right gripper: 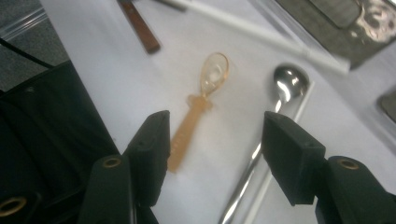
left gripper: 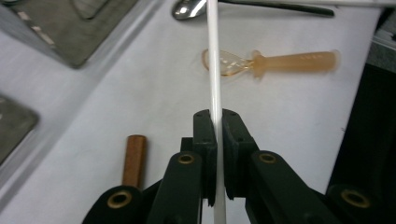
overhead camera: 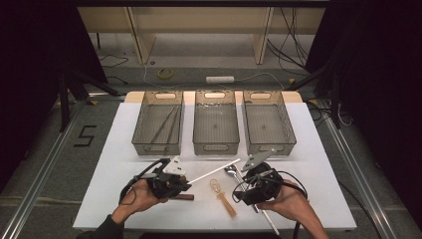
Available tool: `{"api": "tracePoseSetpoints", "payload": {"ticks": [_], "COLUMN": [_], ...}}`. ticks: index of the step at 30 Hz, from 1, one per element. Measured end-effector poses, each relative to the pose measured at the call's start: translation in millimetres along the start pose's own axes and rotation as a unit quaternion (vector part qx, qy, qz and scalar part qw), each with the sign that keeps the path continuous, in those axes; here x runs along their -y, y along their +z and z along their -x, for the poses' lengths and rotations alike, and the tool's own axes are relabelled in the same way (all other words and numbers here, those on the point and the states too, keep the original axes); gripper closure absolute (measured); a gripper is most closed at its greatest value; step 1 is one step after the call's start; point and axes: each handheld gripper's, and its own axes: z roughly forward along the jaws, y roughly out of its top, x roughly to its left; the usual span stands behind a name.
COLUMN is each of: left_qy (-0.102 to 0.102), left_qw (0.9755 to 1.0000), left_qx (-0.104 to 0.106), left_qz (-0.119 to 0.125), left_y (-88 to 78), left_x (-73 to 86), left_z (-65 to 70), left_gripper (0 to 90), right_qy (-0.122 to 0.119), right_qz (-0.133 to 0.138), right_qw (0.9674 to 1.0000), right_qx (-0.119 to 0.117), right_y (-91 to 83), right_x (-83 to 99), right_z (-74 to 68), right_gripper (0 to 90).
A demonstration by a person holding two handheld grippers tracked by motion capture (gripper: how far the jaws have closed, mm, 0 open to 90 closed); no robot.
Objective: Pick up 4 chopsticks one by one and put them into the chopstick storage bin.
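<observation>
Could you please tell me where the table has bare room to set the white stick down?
Bare white table lies left of the left basket, and right of the right basket. It is crowded in front, where the amber spoon, metal spoon and brown stick lie between the grippers.

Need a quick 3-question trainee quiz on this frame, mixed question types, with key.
1. True or false: the left gripper is shut on the thin white stick.
2. What lies in the left grey mesh basket: A) spoons B) dark chopsticks C) nothing?
3. Which utensil lies between the translucent orange plastic spoon and the baskets-side of the open right gripper?

Key: 1 true; 2 B; 3 the shiny metal spoon.
</observation>
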Motion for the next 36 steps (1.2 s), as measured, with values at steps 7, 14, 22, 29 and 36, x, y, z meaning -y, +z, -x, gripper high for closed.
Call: {"api": "tracePoseSetpoints", "payload": {"ticks": [7, 14, 22, 29, 36], "left_qy": [-0.045, -0.082, -0.128, -0.161, -0.191], "left_qw": [0.9975, 0.9914, 0.9799, 0.9684, 0.9588], "left_qx": [-0.046, -0.085, -0.134, -0.176, -0.205], "left_qz": [0.03, 0.057, 0.073, 0.073, 0.049], "left_y": [-12.5, -26.2, -34.4, -36.3, -30.9], "left_x": [1.0, 2.8, 2.8, -0.2, -1.2], "left_z": [-18.6, -42.6, -76.3, -104.3, -132.5], "left_gripper": [85.2, 85.2, 85.2, 85.2, 85.2], "right_qy": [0.039, 0.07, 0.075, 0.078, 0.072], "right_qz": [-0.013, -0.001, 0.013, 0.01, 0.008], "right_qw": [0.9991, 0.9972, 0.9968, 0.9967, 0.9971], "right_qx": [0.007, 0.026, 0.024, 0.02, 0.021], "right_y": [5.1, 8.2, 12.3, 14.7, 15.4], "right_x": [21.4, 41.0, 55.1, 58.6, 59.5], "right_z": [9.4, 16.7, 16.1, 15.4, 15.5], "right_gripper": [37.6, 33.0, 32.9, 33.3, 33.4]}}
